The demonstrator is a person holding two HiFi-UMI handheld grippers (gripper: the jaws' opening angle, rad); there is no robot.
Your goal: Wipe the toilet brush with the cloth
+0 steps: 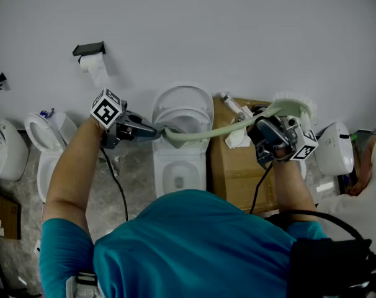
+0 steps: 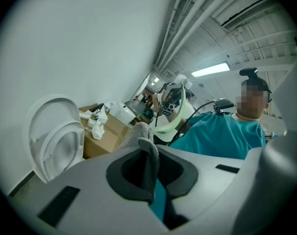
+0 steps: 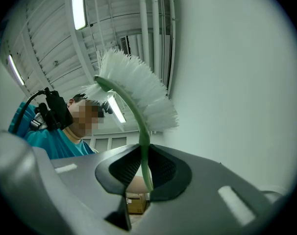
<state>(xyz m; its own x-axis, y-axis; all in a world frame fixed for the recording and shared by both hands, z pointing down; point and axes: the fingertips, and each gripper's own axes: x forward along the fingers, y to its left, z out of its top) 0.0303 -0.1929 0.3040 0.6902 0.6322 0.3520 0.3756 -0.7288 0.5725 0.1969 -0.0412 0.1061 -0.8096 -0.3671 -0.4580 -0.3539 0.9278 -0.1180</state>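
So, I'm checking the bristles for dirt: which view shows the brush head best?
The right gripper view: the brush head fills its centre, close and sharp. The head view shows it small; the left gripper view, tiny, distant.

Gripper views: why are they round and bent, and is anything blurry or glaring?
Left gripper view: wide-angle lens curves the ceiling pipes, corners black. Right gripper view: same curving; ceiling lamp glares white, toilet brush sharp. Head view: flat, dim light.
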